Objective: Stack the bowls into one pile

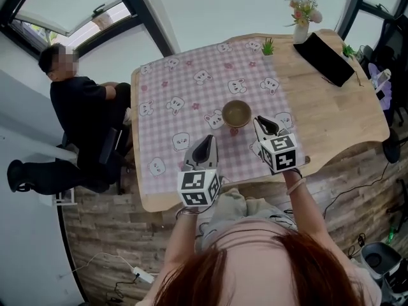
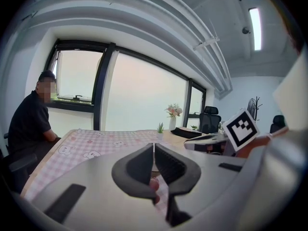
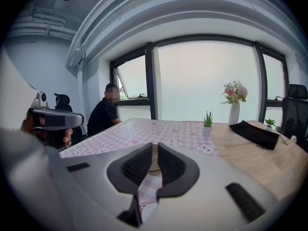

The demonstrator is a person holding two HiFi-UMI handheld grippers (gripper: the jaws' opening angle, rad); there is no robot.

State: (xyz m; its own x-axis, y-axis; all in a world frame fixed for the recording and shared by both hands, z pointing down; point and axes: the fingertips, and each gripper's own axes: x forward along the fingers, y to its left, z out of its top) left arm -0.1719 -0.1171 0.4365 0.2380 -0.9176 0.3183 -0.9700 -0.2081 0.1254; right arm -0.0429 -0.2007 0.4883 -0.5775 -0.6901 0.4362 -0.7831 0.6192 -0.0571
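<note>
One bowl pile (image 1: 236, 113) sits on the pink checked cloth (image 1: 185, 88). In the head view it is just ahead of the left tongs (image 1: 203, 146) and the right tongs (image 1: 262, 123), between them and nearer the right.

The likely mishap is that the right tongs, being so close, clip the rim and shove or tip the pile. The pile looks brown, round and neat; how many bowls nest inside is unclear.

Left gripper view: the jaws are together and empty.

Right gripper view: the jaws are slightly apart and grip nothing. The bowl rim (image 3: 154, 160) shows beyond the gap.
</note>
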